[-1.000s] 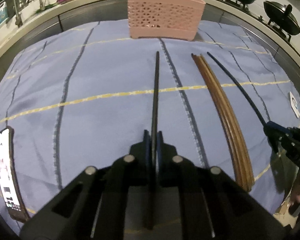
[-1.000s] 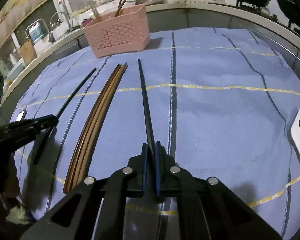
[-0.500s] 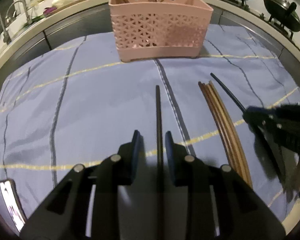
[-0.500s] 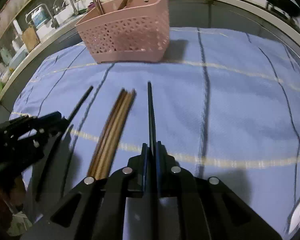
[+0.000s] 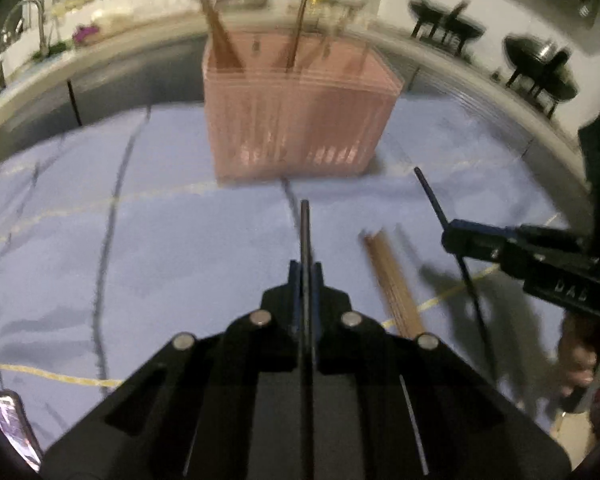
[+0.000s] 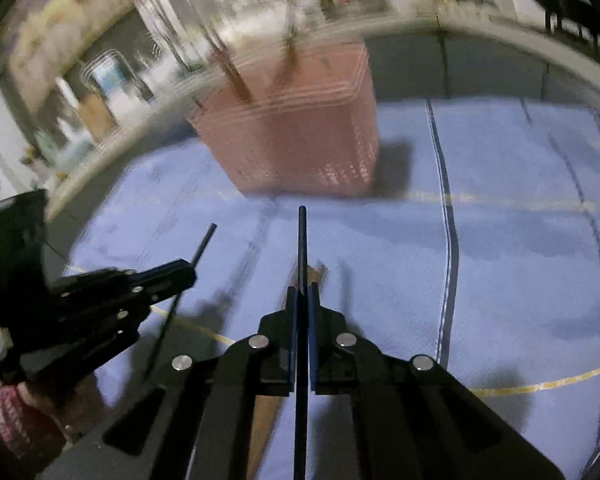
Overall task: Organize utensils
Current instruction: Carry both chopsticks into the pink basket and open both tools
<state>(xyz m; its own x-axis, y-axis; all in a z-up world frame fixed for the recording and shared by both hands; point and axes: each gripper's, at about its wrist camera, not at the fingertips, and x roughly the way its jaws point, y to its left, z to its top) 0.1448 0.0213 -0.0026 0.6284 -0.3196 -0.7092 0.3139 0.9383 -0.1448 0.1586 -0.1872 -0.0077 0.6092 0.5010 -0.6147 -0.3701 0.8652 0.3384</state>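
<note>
over the lilac-blue striped cloth (image 5: 180,248) covering the counter, both tongs are pointing toward a pink perforated plastic utensil basket (image 5: 300,120) that is standing upright at the far side of the cloth (its lattice is smeared by motion blur in both views). the left tongs (image 5: 305,276) are pinching a thin black chopstick (image 5: 305,232) between their blue-lined fingers, the stick jutting straight ahead with its tip just short of the basket's base. the right tongs (image 6: 302,300) are likewise squeezing a second thin black chopstick (image 6: 302,240), also lifted off the cloth and aimed at the basket. between the two tools, a bundle of brown wooden chopsticks (image 5: 392,280) is lying flat on the cloth, and it is partly hiding beneath the right tongs in the right wrist view. several brown sticks (image 5: 220,44) are standing inside the basket, leaning against its rim. a lit smartphone (image 5: 14,428) is resting at the near left edge of the cloth, well apart from the basket.
</note>
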